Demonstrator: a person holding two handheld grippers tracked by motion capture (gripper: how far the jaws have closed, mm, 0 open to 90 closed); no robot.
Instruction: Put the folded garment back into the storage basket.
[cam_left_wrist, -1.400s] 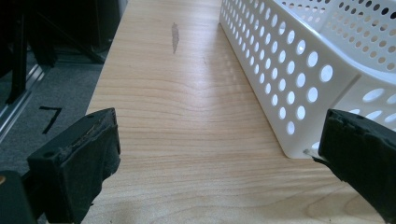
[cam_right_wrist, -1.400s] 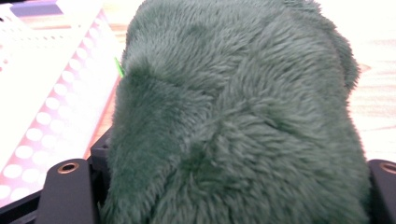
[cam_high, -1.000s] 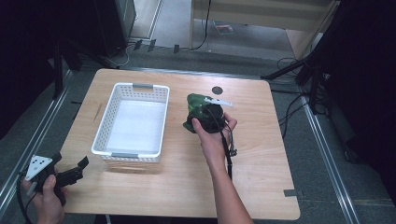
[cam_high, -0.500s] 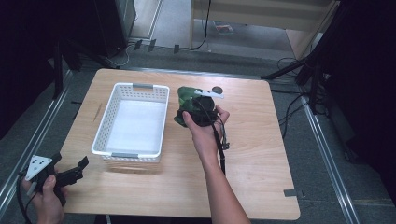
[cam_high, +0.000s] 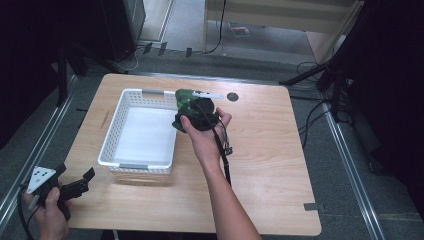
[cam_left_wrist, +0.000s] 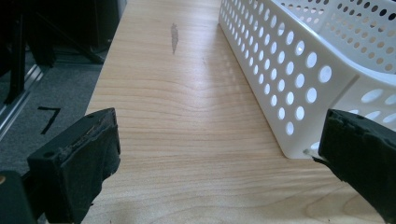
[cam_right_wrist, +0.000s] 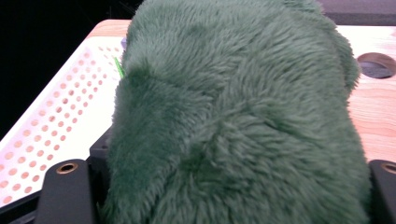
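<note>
1. A green plush toy (cam_high: 186, 106) (cam_right_wrist: 233, 116), thick-furred and rounded, is held off the table between the right gripper's (cam_high: 200, 117) jaws, over the basket's 3 o'clock rim.
2. The white perforated basket (cam_high: 116, 131) (cam_left_wrist: 299, 70) stands upright and empty, left of table centre.

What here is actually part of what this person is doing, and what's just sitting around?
Part of the job, as far as I can judge:
- green plush toy, clamped in the right gripper
- white basket, beside it
- left gripper, open, idle near the table's corner

Just there:
- round hole in the tabletop
- cables on the floor
</note>
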